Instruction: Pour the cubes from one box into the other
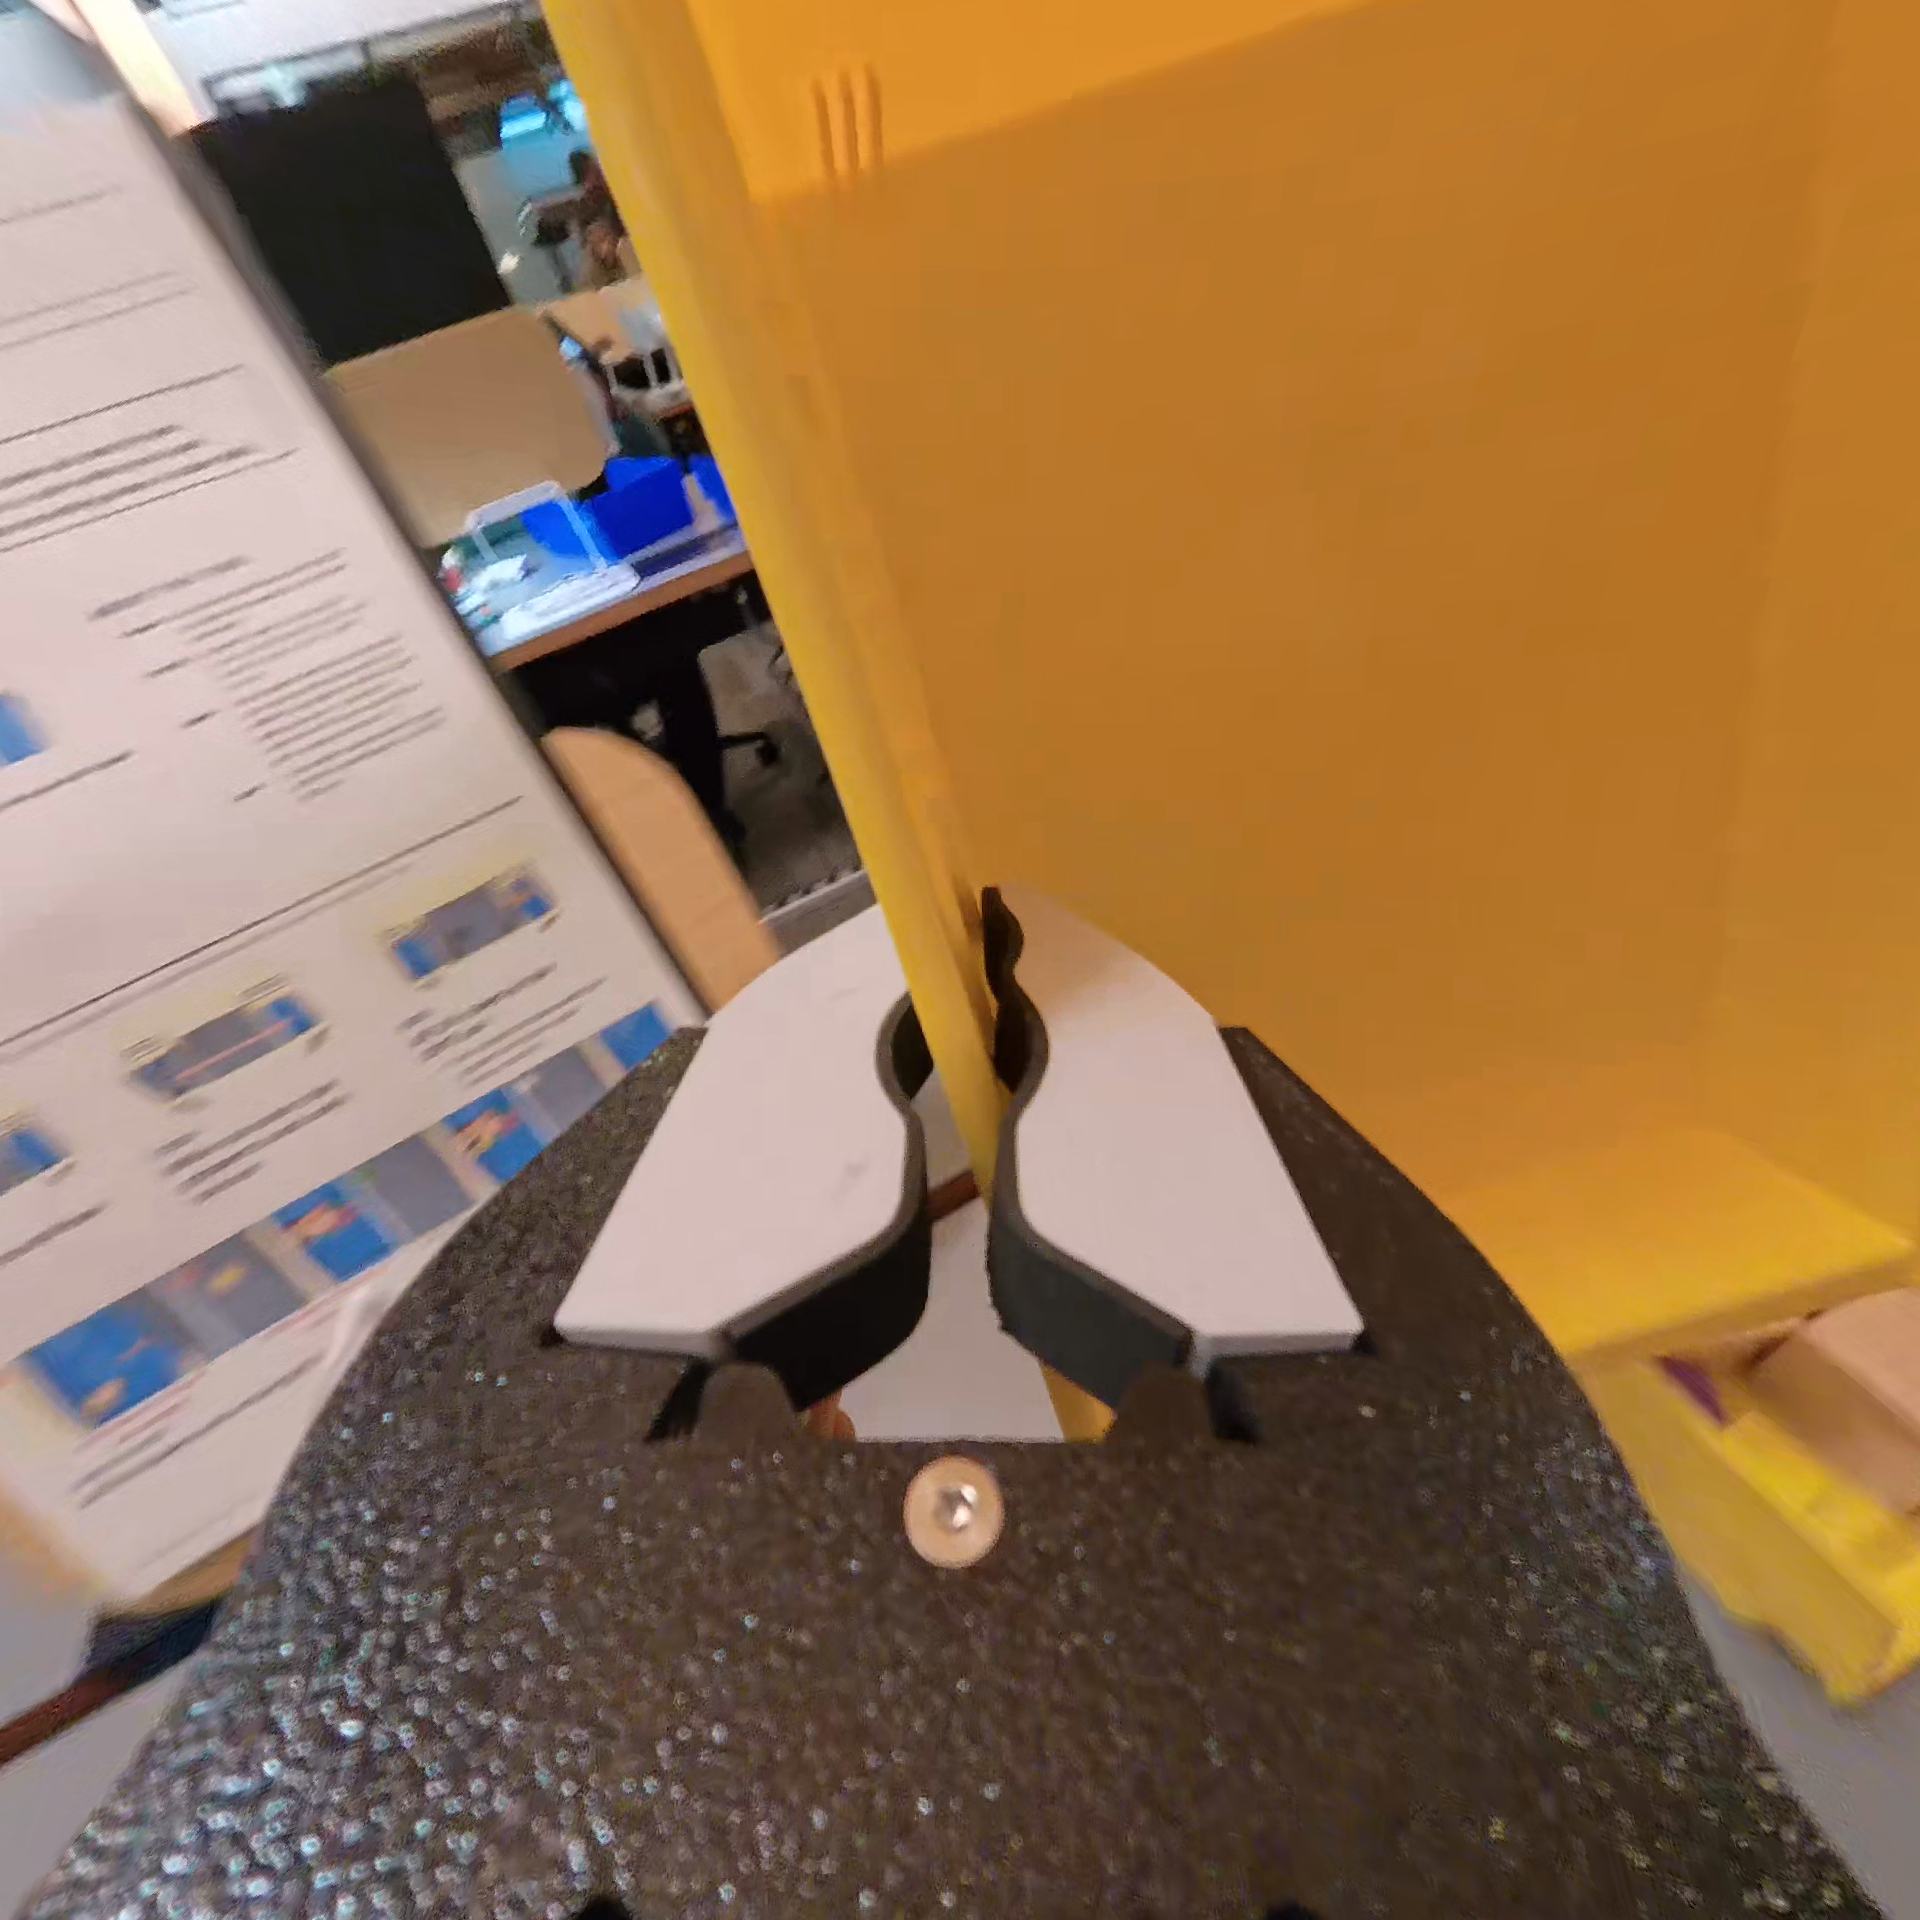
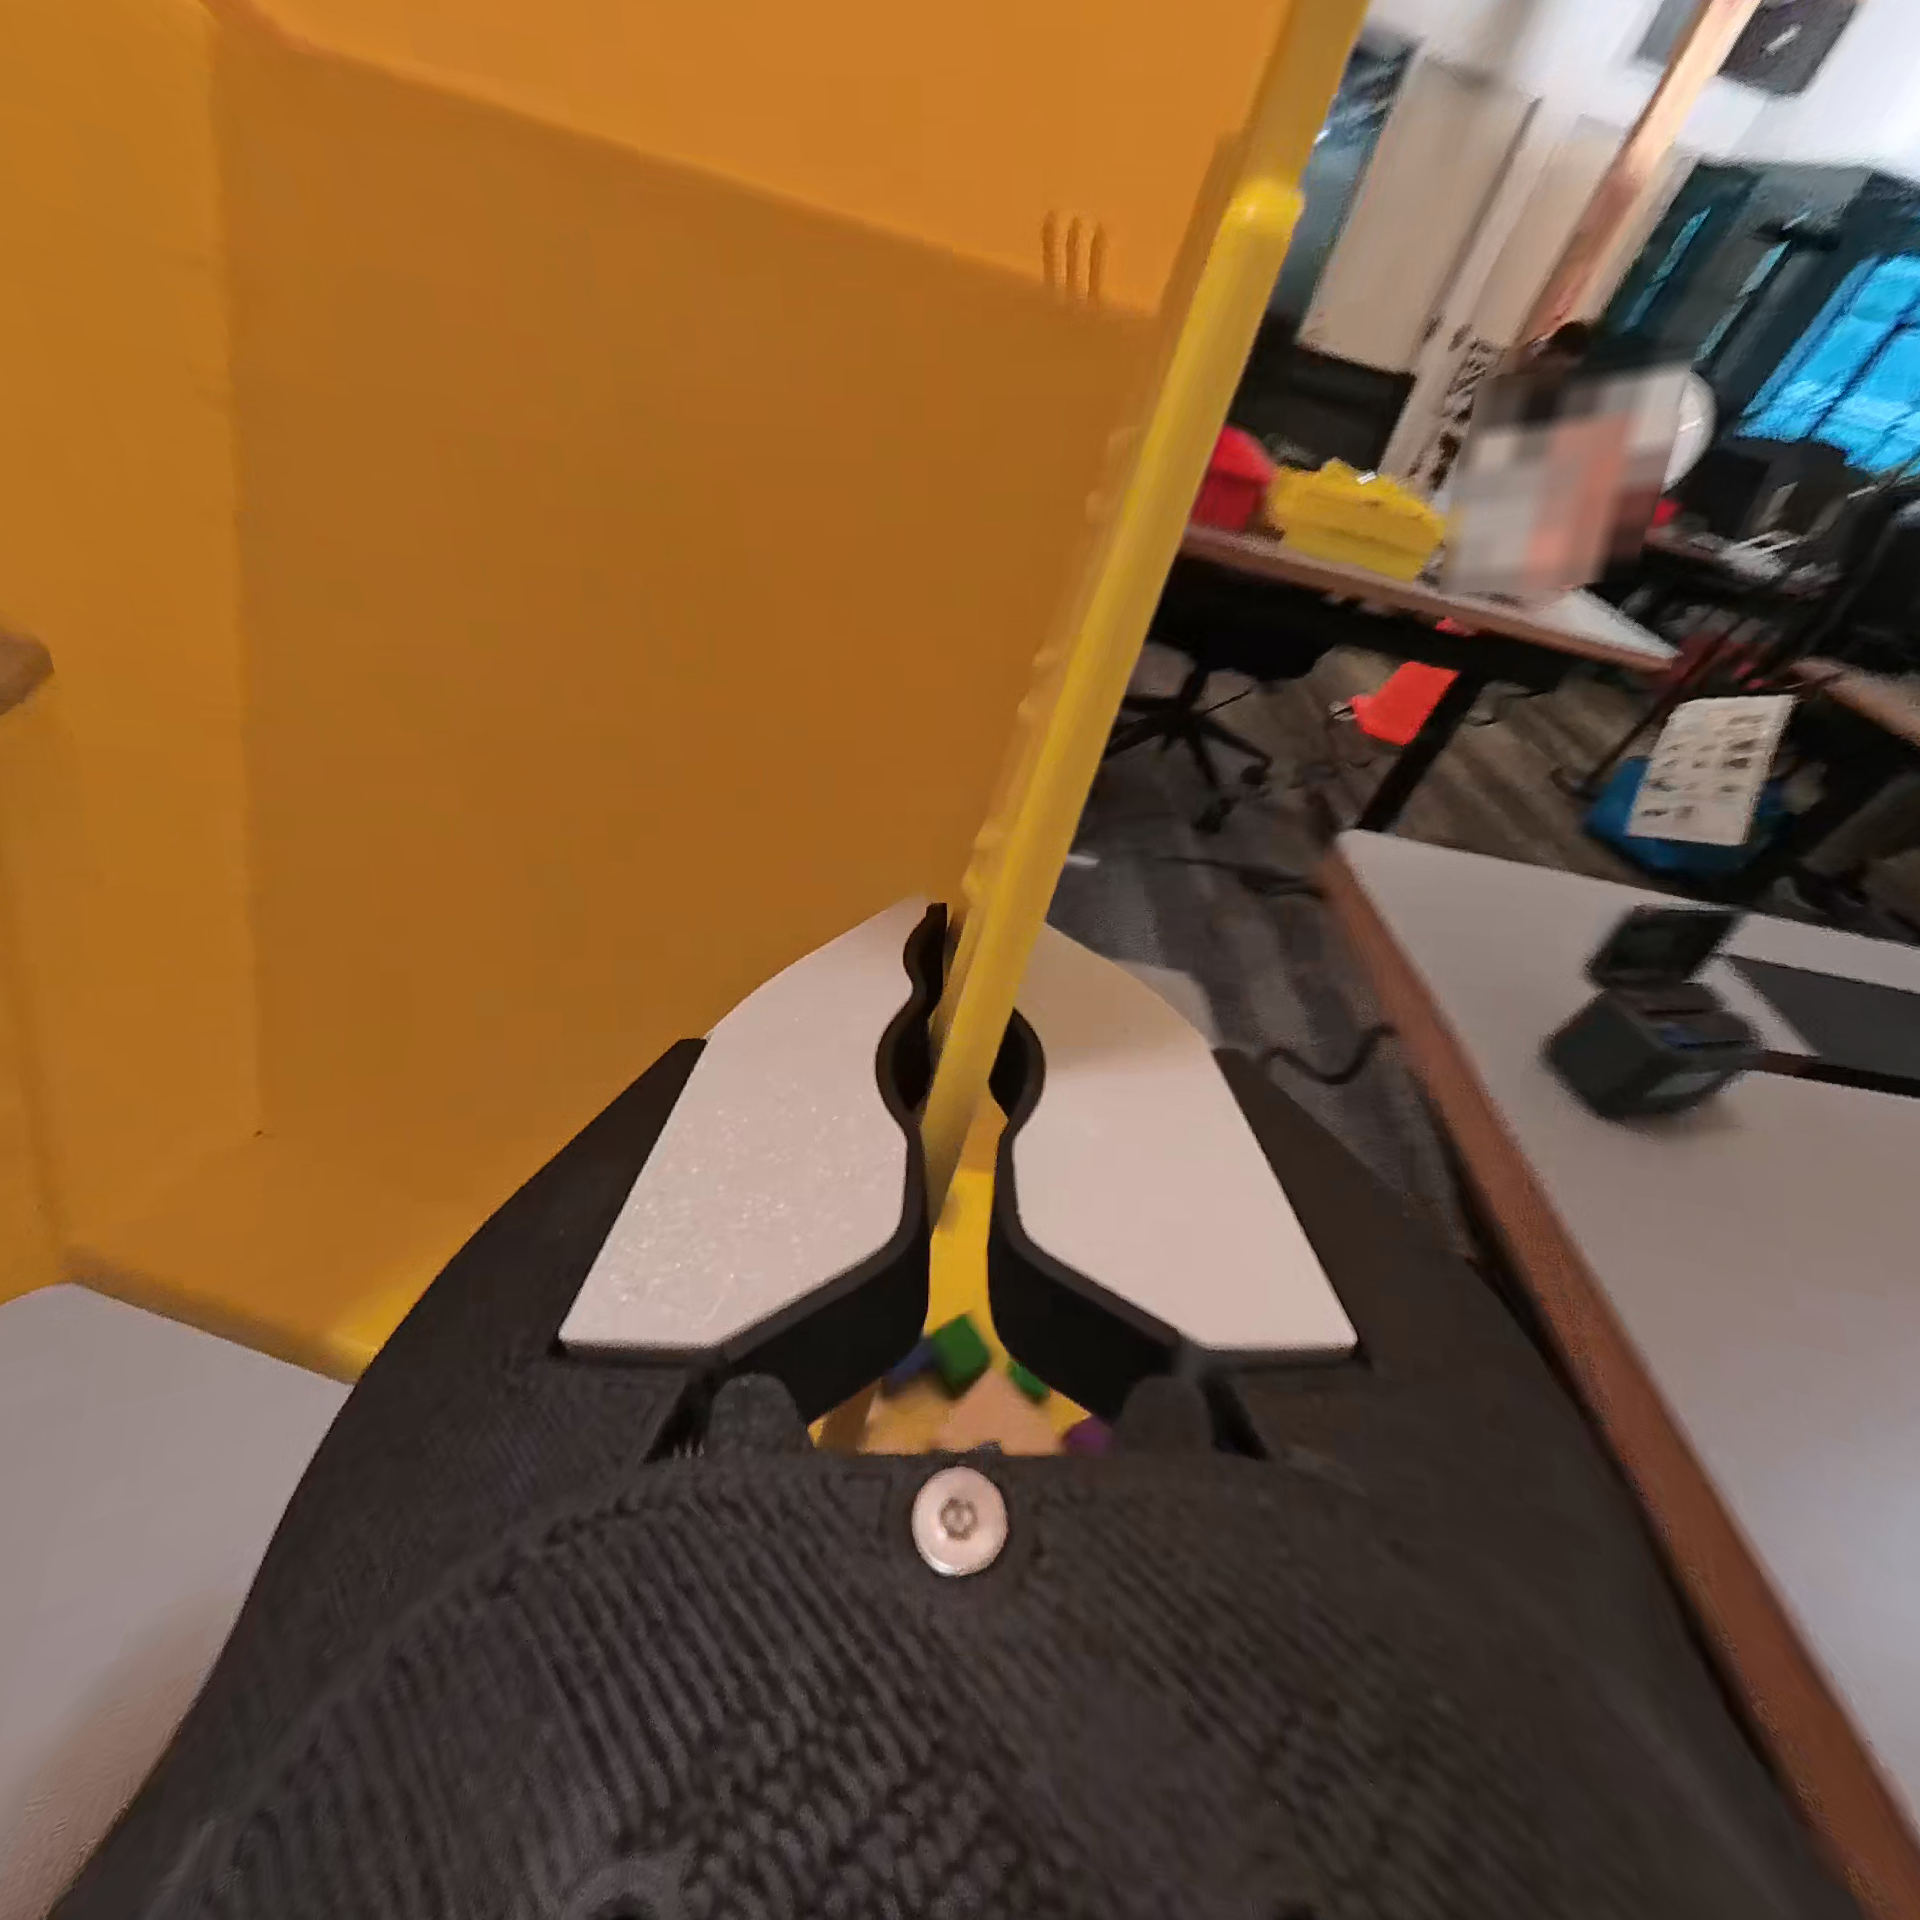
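Left gripper [image 1: 977,1023] clamped on left rim of yellow box [image 1: 1351,623]; right gripper [image 2: 961,1023] clamped on right rim. Box held tipped up, interior seen empty. Second box [image 1: 1787,1538] below, near right, cubes [image 2: 961,1356] inside. Tilt to be held level, both grips kept even. Counted: two boxes, two grippers; cubes mostly hidden, uncountable.

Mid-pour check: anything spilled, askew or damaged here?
Nothing stands out. The yellow box is tipped up on purpose, each hand-held gripper, left and right, clamped on a side wall. Cubes show below in the other box; no strays on the visible table.
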Available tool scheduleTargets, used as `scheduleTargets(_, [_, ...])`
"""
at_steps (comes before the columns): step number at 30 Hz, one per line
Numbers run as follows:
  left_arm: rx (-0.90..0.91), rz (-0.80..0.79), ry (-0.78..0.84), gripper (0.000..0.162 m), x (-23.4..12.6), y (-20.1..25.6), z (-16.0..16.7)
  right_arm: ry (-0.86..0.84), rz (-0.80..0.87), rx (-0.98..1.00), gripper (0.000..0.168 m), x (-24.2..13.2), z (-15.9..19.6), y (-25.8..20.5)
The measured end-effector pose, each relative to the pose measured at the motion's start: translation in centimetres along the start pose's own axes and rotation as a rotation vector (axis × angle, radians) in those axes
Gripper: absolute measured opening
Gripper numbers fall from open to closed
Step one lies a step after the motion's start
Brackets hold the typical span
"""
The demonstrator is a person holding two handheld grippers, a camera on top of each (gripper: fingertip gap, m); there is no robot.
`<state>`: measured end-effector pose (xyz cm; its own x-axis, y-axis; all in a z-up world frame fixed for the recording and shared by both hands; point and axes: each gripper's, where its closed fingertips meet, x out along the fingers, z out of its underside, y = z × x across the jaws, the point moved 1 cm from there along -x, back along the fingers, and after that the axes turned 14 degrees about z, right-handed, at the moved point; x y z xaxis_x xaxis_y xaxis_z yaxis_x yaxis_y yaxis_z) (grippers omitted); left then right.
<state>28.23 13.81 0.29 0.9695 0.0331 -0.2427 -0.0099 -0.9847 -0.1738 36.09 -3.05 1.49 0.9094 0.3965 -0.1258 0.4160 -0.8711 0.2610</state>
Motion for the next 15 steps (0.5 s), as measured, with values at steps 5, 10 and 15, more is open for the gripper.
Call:
scheduleTargets(5, [-0.005, -0.107, -0.138, 0.005, -9.2, -6.4, 5.1, -0.066, -0.159, 0.032, 0.006, -3.6, 0.7, -11.3])
scheduleTargets(10, [-0.031, -0.269, -0.306, 0.006, -19.3, -15.0, 11.6, -0.15, -0.413, 0.076, 0.008, -6.3, 1.2, -26.2])
scheduleTargets(15, [-0.197, -0.344, -0.5, 0.006, -27.6, -23.2, 19.7, -0.289, -0.615, 0.006, 0.009, -8.9, 2.2, -40.3])
